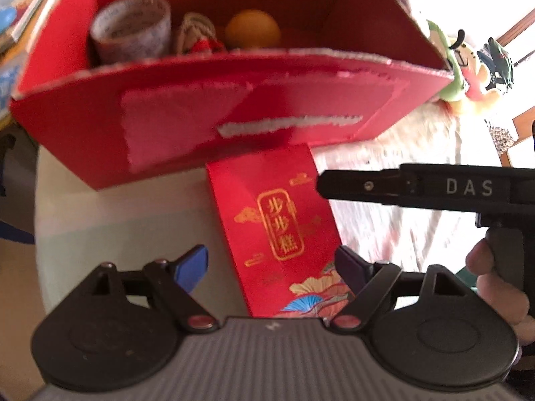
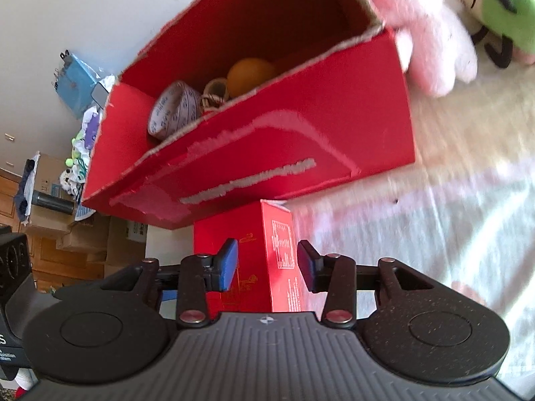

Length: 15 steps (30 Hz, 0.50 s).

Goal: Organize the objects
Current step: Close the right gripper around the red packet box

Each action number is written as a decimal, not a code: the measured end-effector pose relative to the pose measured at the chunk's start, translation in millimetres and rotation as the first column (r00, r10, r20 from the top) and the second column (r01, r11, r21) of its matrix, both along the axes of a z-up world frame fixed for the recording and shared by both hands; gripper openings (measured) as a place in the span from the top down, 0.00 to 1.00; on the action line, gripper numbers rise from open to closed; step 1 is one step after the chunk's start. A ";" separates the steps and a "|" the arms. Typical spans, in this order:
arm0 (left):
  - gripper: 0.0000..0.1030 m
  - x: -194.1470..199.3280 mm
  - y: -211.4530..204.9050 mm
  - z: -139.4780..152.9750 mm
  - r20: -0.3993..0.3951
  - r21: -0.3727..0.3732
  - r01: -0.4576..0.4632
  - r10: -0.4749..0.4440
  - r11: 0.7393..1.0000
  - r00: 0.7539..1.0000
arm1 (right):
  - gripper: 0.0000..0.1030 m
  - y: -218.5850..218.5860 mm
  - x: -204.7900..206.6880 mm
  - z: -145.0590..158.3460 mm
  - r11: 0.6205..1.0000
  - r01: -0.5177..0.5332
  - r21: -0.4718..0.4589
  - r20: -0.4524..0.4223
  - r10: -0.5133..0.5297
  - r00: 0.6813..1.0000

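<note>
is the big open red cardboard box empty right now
No, the big open red cardboard box holds a roll of printed tape, an orange ball and a small woven item.

Open cardboard box (image 1: 234, 113) on bed (image 1: 401, 207), near bed's left edge. Inside box, along near wall, left to right: tape roll (image 1: 132, 31), small woven item (image 1: 197, 35), orange (image 1: 252, 30). Gift carton (image 1: 281, 227) before box, far end touching box's near wall. Plush toys (image 1: 468, 63) beside box's right end. Left gripper (image 1: 272, 267) straddles carton's near end, pads apart from it. Right gripper (image 2: 267, 264) straddles carton's corner edge, pads clear of it.
</note>
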<state>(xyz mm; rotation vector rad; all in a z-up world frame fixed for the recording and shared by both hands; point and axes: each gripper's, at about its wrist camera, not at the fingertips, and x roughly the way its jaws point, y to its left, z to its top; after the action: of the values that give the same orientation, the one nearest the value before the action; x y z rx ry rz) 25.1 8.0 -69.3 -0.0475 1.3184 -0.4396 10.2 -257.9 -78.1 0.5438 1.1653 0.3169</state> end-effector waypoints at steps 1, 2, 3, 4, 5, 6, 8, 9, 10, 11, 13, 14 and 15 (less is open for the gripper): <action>0.19 1.3 -1.7 -1.6 -0.009 -0.005 0.005 -0.005 1.000 1.000 | 0.57 1.8 0.5 -1.3 1.000 -0.002 -0.006 -0.003 0.002 1.000; 0.19 0.6 -3.3 -2.2 -0.010 -0.007 0.013 -0.013 1.000 1.000 | 0.57 2.6 0.5 -1.8 1.000 -0.006 -0.008 -0.004 0.006 1.000; 0.17 -0.6 -5.4 -2.0 -0.009 -0.007 0.021 -0.021 1.000 1.000 | 0.57 3.2 0.6 -2.3 1.000 -0.012 -0.008 -0.005 0.012 1.000; 0.16 -1.0 -7.7 -2.6 -0.008 -0.006 0.028 -0.028 1.000 1.000 | 0.56 3.6 0.6 -2.7 1.000 -0.016 -0.009 -0.008 0.016 1.000; 0.16 -1.2 -9.6 -3.5 -0.011 -0.010 0.035 -0.035 0.999 0.999 | 0.56 4.5 1.1 -3.9 1.000 -0.023 -0.008 -0.013 0.023 1.000; 0.15 -1.3 -11.8 -5.0 -0.019 -0.015 0.043 -0.044 0.999 0.999 | 0.56 5.8 2.4 -4.9 1.000 -0.030 -0.006 -0.019 0.030 0.999; 0.15 -1.7 -16.9 -7.8 -0.023 -0.002 0.054 -0.054 0.999 0.998 | 0.56 8.1 3.3 -7.4 0.999 -0.041 0.002 -0.033 0.041 0.999; 0.15 -1.6 -18.5 -9.1 -0.022 0.006 0.056 -0.056 0.998 0.998 | 0.56 8.7 3.9 -9.1 0.999 -0.043 0.004 -0.039 0.043 0.998; 0.16 -1.2 -19.1 -9.7 -0.022 0.009 0.055 -0.055 0.998 0.998 | 0.56 8.7 4.3 -10.3 0.999 -0.045 0.005 -0.043 0.045 0.998; 0.16 -0.7 -19.0 -9.8 -0.021 0.009 0.054 -0.053 0.999 0.998 | 0.56 8.9 4.7 -11.6 0.999 -0.046 0.004 -0.048 0.047 0.998; 0.16 0.3 -18.2 -10.0 -0.023 0.007 0.048 -0.048 0.999 0.999 | 0.56 8.5 4.9 -14.1 0.999 -0.047 0.009 -0.058 0.047 0.997; 0.16 0.8 -18.1 -10.3 -0.023 0.007 0.047 -0.047 0.999 0.999 | 0.52 8.2 5.2 -15.9 0.999 -0.047 0.017 -0.065 0.048 0.997; 0.17 1.3 -18.3 -10.3 -0.019 0.010 0.049 -0.048 0.999 0.999 | 0.51 8.1 5.5 -16.6 0.999 -0.046 0.019 -0.067 0.047 0.997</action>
<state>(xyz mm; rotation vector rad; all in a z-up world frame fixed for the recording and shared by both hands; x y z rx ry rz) 26.3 -10.3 -79.6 -0.0114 1.3425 -0.4747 15.7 -249.8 -94.6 0.5465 1.2425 0.3508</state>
